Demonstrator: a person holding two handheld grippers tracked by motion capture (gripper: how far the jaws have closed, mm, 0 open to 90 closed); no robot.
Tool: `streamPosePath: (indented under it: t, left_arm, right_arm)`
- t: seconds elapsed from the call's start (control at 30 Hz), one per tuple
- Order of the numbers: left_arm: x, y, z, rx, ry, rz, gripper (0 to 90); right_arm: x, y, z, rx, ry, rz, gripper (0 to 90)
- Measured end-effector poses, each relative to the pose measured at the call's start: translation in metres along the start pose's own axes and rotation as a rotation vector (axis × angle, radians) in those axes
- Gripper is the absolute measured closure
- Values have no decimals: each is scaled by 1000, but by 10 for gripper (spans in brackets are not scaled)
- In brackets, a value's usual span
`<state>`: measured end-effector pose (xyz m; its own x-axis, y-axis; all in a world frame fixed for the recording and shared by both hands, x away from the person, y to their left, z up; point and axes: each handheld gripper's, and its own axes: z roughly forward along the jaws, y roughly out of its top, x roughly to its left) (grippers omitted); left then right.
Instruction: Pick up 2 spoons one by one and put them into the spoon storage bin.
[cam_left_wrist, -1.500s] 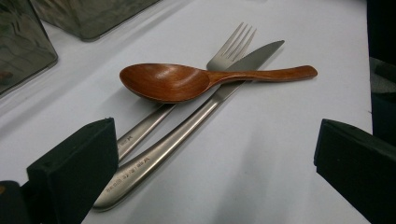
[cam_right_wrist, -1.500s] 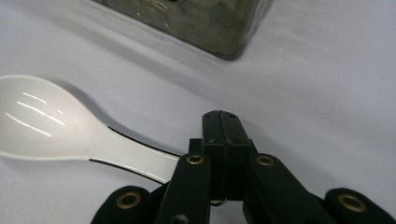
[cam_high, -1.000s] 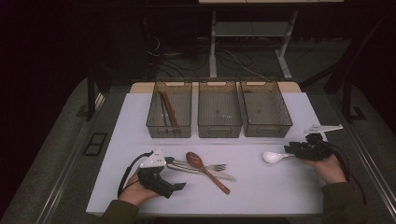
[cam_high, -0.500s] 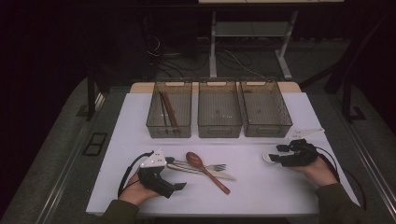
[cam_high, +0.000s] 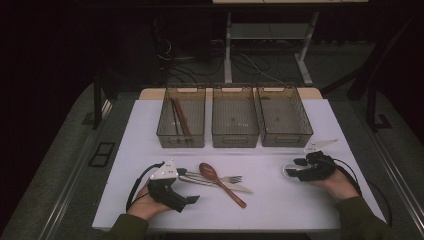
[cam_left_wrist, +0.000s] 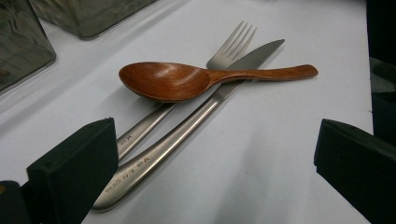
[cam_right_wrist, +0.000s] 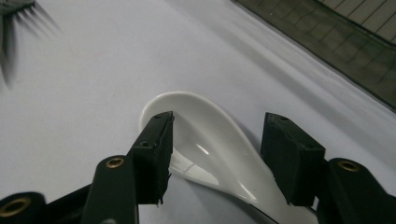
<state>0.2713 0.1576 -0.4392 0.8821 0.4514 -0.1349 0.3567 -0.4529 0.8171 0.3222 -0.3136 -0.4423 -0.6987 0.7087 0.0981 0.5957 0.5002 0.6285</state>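
- A white ceramic spoon (cam_right_wrist: 210, 140) lies on the white bench (cam_high: 270, 210) at its right side, near the person; the right hand-held gripper (cam_high: 296, 168) is lowered over it, jaws spread to either side of the bowl and not yet closed on it.
- In the right gripper view one jaw sits at the rim of the spoon's bowl, the other stands just clear of its far side.
- The left hand-held gripper (cam_high: 186, 190) rests at the near left of the bench, jaws wide apart and holding nothing.
- Just ahead of it lie a wooden spoon (cam_left_wrist: 187, 80), a metal fork (cam_left_wrist: 224, 51) and a metal knife (cam_left_wrist: 196, 121); the wooden spoon lies across the other two.
- Three clear bins stand in a row at the far side; the left bin (cam_high: 181, 120) holds a pair of chopsticks (cam_high: 181, 119).
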Motion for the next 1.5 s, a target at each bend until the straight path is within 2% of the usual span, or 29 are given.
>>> streamPosePath:
  t: [0.27,0.47,0.77,1.03,1.5]
  left_arm:
    - [0,0,0,0,-1,3,0]
    - [0,0,0,2,-1,4,0]
    - [0,0,0,7,-2,10,0]
    - [0,0,0,6,-3,10,0]
    - [-1,0,0,2,-3,8,0]
  right_arm:
    - [-1,-4,-3,27,33,-37,524]
    - [1,-4,-4,48,26,-68,605]
    - [-1,-4,-9,51,54,-58,750]
    - [-2,-3,-10,58,78,-50,790]
    - [-2,-1,-11,60,96,-32,804]
